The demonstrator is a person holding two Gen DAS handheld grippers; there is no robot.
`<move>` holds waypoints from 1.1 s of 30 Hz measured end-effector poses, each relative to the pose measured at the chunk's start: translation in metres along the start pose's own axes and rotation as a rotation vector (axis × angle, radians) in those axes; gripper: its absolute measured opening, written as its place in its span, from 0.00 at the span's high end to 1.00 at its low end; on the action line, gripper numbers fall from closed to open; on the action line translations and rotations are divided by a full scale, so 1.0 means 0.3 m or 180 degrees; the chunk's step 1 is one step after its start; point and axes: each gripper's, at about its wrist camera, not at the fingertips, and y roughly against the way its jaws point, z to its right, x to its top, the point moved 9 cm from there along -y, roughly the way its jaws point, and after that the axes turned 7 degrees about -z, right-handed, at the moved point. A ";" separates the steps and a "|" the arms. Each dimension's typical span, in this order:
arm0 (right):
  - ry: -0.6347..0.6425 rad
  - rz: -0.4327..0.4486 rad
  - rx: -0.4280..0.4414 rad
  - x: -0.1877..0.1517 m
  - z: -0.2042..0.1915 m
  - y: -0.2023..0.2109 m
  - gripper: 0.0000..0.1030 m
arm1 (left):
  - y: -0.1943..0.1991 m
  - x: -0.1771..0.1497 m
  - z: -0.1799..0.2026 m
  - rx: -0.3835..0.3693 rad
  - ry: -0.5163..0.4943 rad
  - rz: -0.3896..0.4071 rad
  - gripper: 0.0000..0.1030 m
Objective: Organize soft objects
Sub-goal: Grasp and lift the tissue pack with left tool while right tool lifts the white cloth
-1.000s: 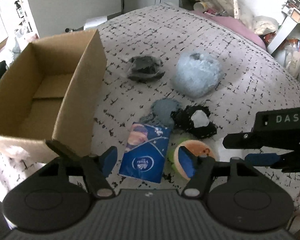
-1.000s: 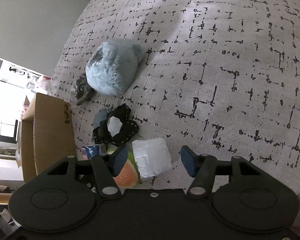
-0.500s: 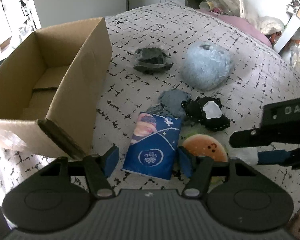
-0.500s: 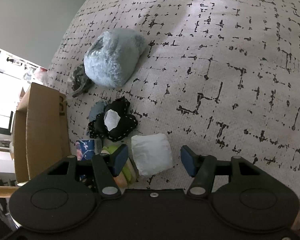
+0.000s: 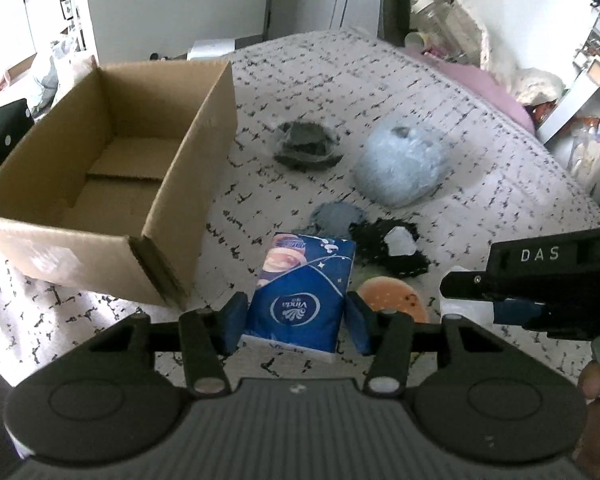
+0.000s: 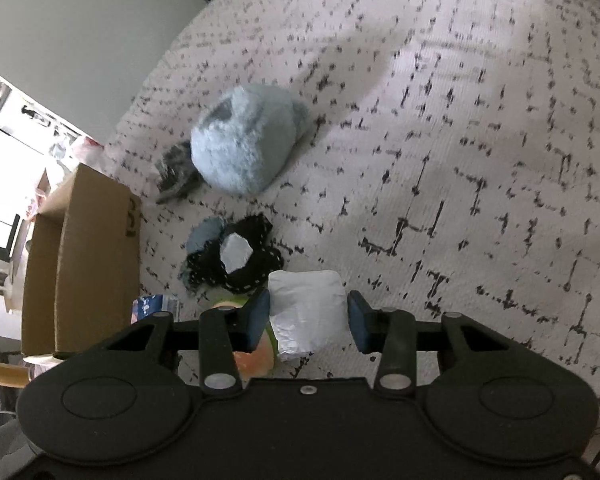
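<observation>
Left tongs (image 5: 296, 322) sit with their blue pads apart on either side of a blue tissue pack (image 5: 302, 294) lying on the bed (image 5: 480, 184), while the right tongs (image 6: 308, 322) are likewise spread around a white tissue pack (image 6: 308, 312), neither pair clearly squeezing. Between the two packs lies an orange round plush (image 5: 392, 296), with a black cloth bundle (image 5: 392, 248) and a small grey cloth (image 5: 336, 216) just beyond. Farther off rest a pale blue fluffy toy (image 5: 404, 168) and a dark grey wad (image 5: 306, 144), and an open cardboard box (image 5: 172, 200) stands to the left.
</observation>
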 end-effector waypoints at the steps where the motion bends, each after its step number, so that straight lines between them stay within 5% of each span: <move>1: 0.0008 0.0042 0.0022 -0.001 -0.005 0.014 0.60 | 0.009 0.002 0.001 0.0005 0.0003 0.0012 0.50; 33: 0.0785 0.1157 0.0835 0.033 -0.261 0.293 0.60 | 0.311 0.167 -0.093 0.0164 0.0082 0.0574 0.50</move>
